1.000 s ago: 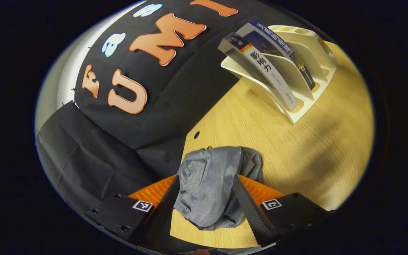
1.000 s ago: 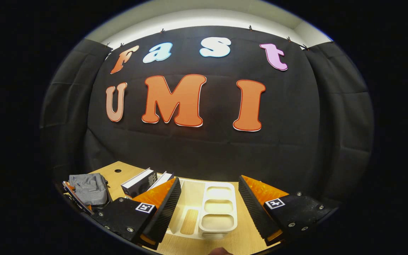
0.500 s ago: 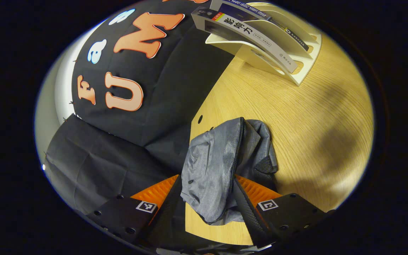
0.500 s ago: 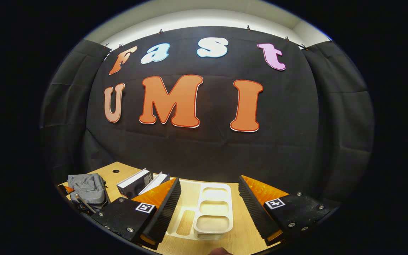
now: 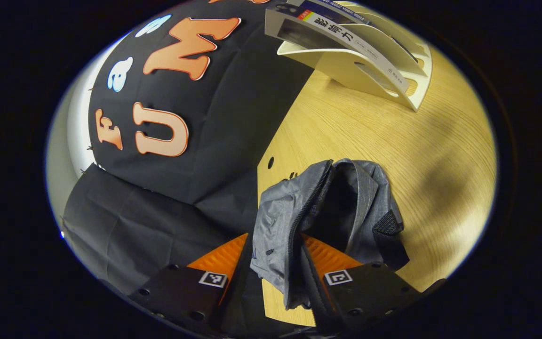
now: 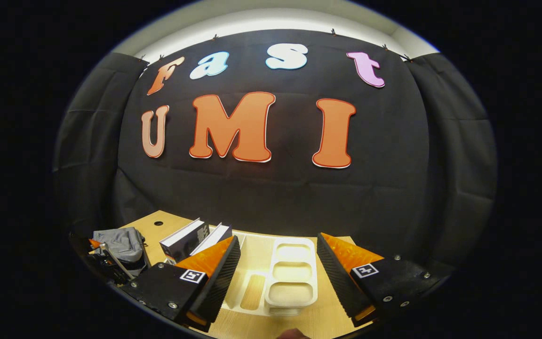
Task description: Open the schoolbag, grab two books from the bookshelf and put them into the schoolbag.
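Apparently two books (image 5: 346, 35) in bookshelf (image 5: 346, 70)

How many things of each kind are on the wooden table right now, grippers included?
Schoolbag: 1
Books: 2
Bookshelf: 1
Grippers, left gripper and right gripper: 2
Total: 6
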Available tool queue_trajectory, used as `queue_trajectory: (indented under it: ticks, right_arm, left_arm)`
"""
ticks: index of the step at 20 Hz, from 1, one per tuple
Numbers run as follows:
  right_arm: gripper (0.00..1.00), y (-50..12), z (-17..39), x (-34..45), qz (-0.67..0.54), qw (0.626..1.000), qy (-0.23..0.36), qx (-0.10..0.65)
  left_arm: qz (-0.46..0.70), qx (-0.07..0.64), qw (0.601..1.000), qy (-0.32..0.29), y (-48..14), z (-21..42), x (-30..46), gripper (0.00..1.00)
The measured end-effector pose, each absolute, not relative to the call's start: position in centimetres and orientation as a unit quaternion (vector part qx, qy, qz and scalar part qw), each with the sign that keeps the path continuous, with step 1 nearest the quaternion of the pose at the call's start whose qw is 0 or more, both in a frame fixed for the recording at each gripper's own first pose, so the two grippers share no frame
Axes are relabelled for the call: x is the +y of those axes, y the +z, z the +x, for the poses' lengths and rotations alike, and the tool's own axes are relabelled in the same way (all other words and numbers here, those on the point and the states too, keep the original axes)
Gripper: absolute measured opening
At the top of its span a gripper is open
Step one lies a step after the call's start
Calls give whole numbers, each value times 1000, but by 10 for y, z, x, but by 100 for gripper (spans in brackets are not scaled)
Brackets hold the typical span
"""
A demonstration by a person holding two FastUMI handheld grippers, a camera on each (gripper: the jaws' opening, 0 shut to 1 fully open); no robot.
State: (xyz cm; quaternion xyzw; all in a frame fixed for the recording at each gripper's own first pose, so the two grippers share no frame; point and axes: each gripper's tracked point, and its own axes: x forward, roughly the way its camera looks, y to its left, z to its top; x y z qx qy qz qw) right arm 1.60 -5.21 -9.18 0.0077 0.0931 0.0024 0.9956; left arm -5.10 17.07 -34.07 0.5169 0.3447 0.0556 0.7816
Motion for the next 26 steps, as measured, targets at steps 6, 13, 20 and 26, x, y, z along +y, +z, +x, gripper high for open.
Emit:
queue_trajectory:
  ticks: [6, 13, 20, 26]
  right_arm:
    - [97, -97, 6, -2, 8, 993, -7, 118]
    - [97, -77, 10, 53, -25, 990, -40, 136]
    - [97, -93, 24, 121, -10, 976, -26, 215]
    - [98, -106, 39, 152, -3, 956, -13, 292]
  left_arm:
    - [480, 360, 800, -17, -361, -44, 167, 9]
    - [329, 420, 836, -125, -359, -47, 169, 5]
    - [269, 438, 826, -232, -334, -39, 185, 5]
    - [219, 453, 818, -278, -302, -24, 207, 5]
